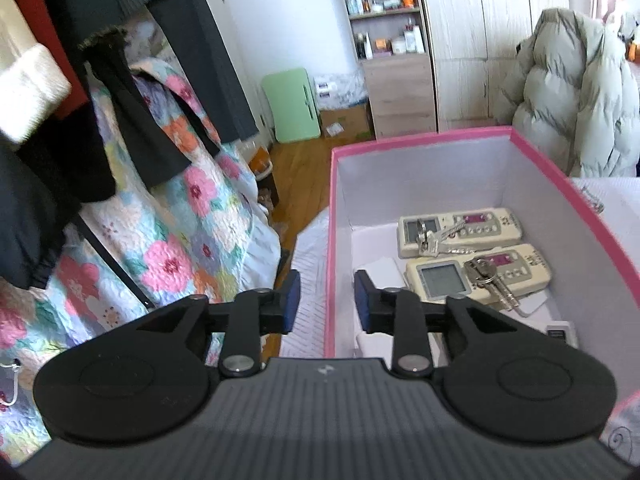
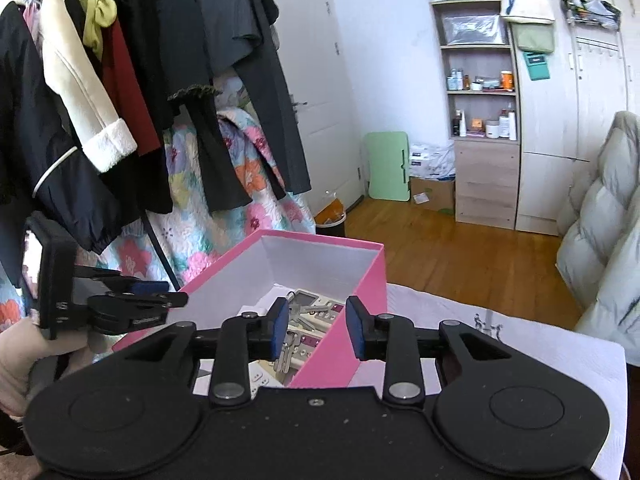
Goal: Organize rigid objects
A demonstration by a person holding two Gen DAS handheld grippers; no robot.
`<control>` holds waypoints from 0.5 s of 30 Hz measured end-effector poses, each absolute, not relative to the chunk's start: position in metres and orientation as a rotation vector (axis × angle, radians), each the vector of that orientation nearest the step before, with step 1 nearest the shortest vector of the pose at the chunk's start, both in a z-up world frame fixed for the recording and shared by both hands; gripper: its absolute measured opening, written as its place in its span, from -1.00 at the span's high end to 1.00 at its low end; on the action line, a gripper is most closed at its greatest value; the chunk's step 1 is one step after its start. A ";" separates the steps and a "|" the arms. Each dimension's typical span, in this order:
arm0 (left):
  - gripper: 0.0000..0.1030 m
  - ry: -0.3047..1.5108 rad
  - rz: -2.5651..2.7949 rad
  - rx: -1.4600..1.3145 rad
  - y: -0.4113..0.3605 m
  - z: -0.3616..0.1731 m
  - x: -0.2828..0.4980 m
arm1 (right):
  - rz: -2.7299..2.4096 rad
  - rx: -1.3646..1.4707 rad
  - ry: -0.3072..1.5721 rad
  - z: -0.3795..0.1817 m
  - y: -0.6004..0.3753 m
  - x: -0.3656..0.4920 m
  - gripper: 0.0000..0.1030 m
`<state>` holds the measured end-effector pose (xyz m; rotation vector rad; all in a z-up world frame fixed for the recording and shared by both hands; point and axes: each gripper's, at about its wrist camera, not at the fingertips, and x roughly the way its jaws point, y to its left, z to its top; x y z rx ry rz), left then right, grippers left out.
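White quilted bed cover (image 2: pixel 520 344), pink box (image 2: pixel 340 360) on it

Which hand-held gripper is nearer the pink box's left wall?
Left. The left hand-held gripper straddles the pink box's left wall, open. The right hand-held gripper straddles the opposite wall, also open.

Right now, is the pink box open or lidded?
Open: the pink box has no lid, and two remotes with keys show inside.
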<state>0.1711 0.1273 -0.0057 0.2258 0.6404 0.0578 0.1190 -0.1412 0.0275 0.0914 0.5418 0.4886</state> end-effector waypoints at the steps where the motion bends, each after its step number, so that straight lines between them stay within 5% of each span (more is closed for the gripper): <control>1: 0.41 0.628 0.062 0.226 0.126 -0.002 0.165 | 0.484 0.094 0.540 0.028 -0.142 0.116 0.29; 15: -0.09 0.519 0.006 0.165 0.090 0.029 0.080 | 0.411 0.076 0.465 0.033 -0.151 0.067 0.10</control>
